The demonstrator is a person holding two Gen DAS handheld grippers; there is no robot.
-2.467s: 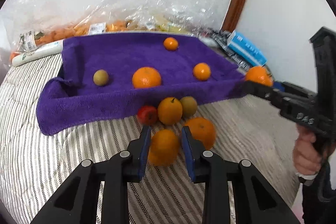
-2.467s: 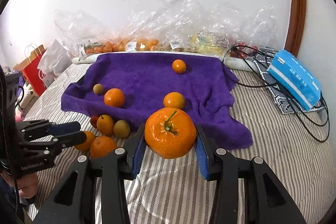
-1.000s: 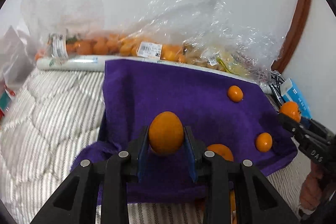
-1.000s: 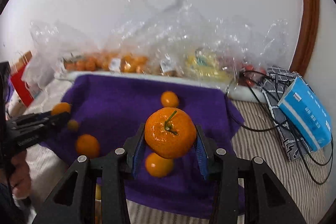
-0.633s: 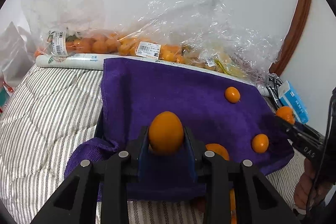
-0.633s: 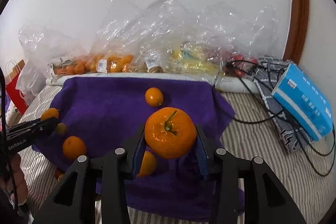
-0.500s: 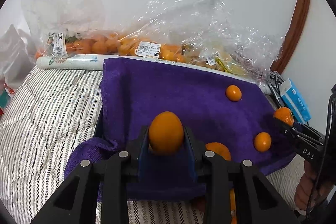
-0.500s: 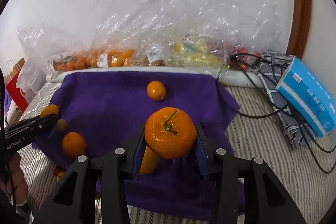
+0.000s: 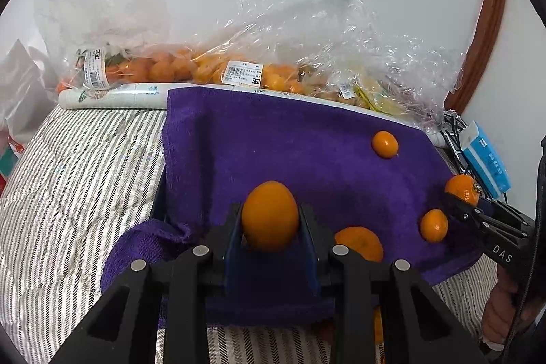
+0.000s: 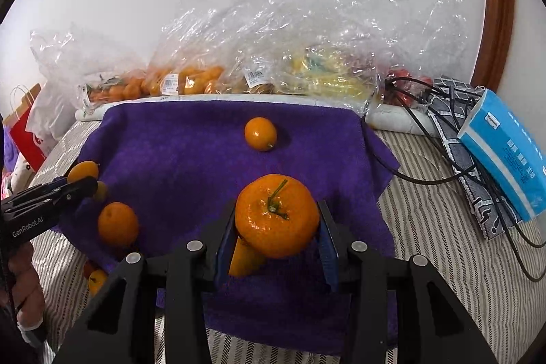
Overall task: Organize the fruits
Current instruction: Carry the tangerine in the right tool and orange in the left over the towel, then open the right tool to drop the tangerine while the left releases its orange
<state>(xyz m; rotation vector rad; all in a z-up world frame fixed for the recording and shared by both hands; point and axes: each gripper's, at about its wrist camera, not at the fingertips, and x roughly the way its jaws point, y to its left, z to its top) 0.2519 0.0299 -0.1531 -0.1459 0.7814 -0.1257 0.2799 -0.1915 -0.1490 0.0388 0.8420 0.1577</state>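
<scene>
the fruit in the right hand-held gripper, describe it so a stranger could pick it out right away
Find the purple towel spread on the striped bed. Above its near edge, the right hand-held gripper clamps a large mandarin between blue pads. Unlike the smooth small oranges lying on the towel, it is the biggest fruit, glossy and dimpled, with a green stem on top.

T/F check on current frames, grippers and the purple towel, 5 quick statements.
1. The left gripper is shut on a smooth orange fruit. True.
2. The right gripper is empty. False: it grips a stemmed mandarin.
3. The purple towel has several loose fruits on it. True.
4. The blue tissue pack lies on the towel. False: it lies off the towel, by the cables.
5. The clear bags sit along the wall behind the towel. True.
</scene>
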